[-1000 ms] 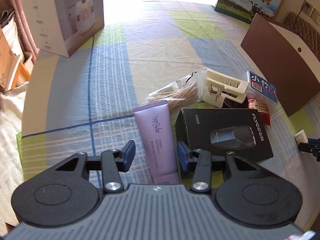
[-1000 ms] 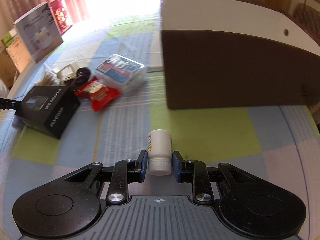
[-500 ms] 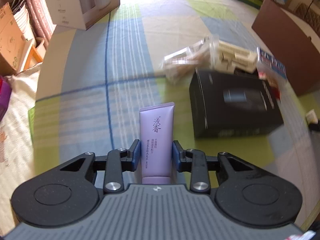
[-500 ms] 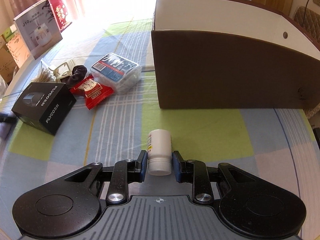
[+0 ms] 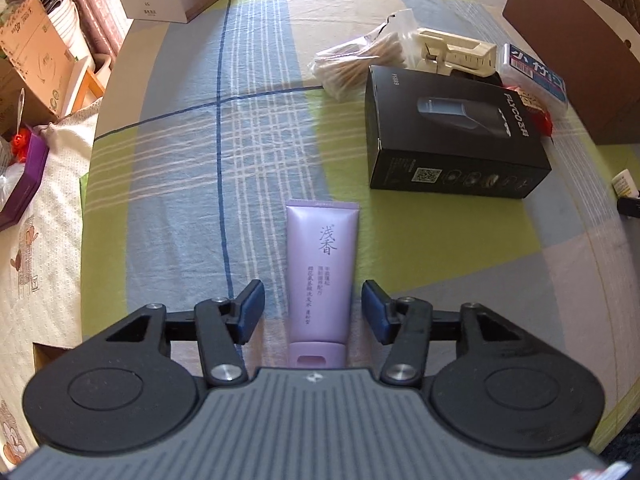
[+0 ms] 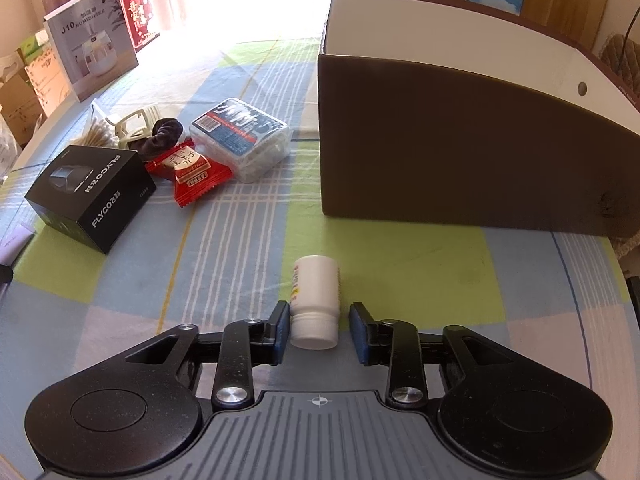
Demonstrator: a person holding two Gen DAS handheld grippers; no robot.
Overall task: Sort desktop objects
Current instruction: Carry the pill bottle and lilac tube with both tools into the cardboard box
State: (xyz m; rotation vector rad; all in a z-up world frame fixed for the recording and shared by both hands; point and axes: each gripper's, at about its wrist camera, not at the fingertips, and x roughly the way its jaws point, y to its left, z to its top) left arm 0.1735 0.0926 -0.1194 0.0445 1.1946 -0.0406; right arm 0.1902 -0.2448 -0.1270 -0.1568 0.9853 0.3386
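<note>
**Both grippers spread over items lying on the checked cloth**

Here the left gripper sits low over the plaid tablecloth with its blue-padded fingers wide apart. The purple tube lies flat between them, cap end toward the camera, with a clear gap of cloth on either side, so neither pad touches it. Beyond the tube and to its right rests the black FLYCO box. Behind that box lie a bag of cotton swabs, a cream plastic clip and a blue-labelled clear pack, clustered close together.

The right gripper also has its fingers apart. The white bottle lies on its side between them, cap toward the camera. The left pad stands just beside the cap, and whether it touches cannot be told; the right pad is clearly off it. Ahead and to the right stands the large brown box, open at the top with a white inner wall. To the left, the red snack packet lies against the clear pack, with a dark scrunchie just behind it and the black box further left. A humidifier carton stands at the far left edge of the table.
</note>
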